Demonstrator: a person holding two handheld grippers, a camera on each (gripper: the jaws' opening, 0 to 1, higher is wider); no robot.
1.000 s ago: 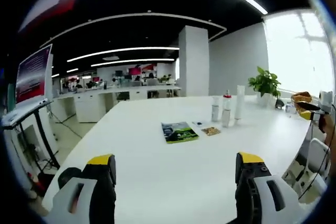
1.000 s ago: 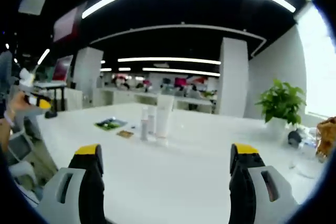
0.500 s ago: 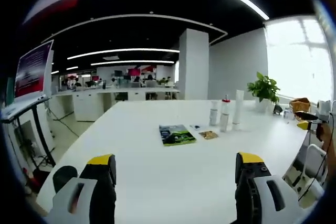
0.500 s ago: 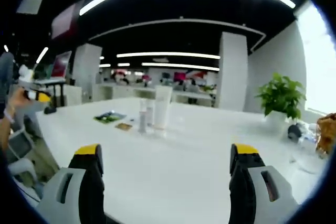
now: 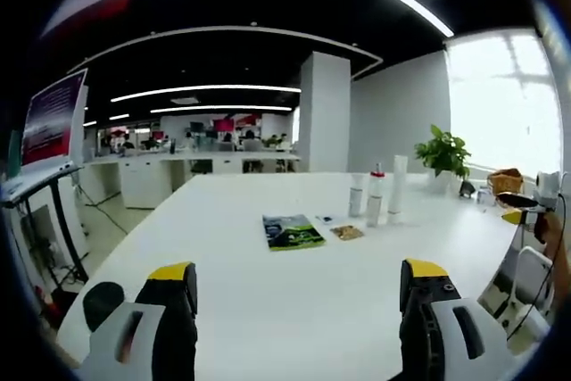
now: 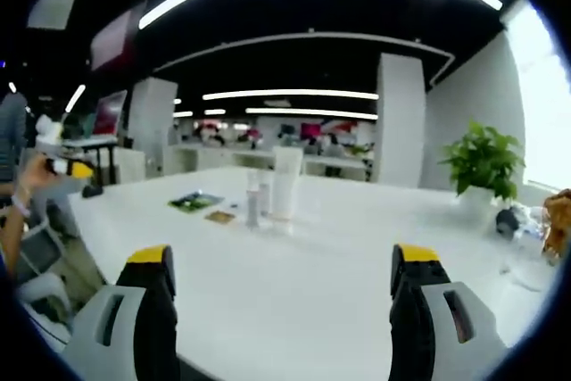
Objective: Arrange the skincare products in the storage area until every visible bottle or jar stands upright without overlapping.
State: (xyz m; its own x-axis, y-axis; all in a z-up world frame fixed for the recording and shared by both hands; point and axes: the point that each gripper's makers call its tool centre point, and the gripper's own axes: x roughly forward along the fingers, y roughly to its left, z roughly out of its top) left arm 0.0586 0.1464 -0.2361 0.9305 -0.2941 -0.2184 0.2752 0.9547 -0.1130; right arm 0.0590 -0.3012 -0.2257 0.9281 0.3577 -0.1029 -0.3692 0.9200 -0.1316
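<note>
Three skincare containers stand upright close together on the white table (image 5: 268, 283): a tall white tube (image 5: 397, 188) (image 6: 286, 183), a bottle with a red cap (image 5: 376, 195), and a shorter pale bottle (image 5: 357, 194) (image 6: 253, 203). They sit well ahead of both grippers. My left gripper (image 5: 299, 287) is open over the near table edge, nothing between its yellow-tipped jaws. My right gripper (image 6: 281, 269) is open too, empty, facing the bottles from the other side of the table (image 6: 312, 274). The right gripper (image 5: 528, 211) shows at the right edge of the left gripper view, the left gripper (image 6: 64, 168) at the left edge of the right gripper view.
A green booklet (image 5: 292, 231) (image 6: 195, 202) and a small brown packet (image 5: 347, 232) (image 6: 219, 216) lie flat near the bottles. A potted plant (image 5: 442, 153) (image 6: 483, 167) stands at the table's far end. Chairs (image 5: 535, 265) stand beside the table. Desks and a pillar (image 5: 325, 113) stand behind.
Both views have shifted a little as my hands moved; the bottles sit slightly further left in the left gripper view. Nothing on the table has moved, and both grippers stay open.
</note>
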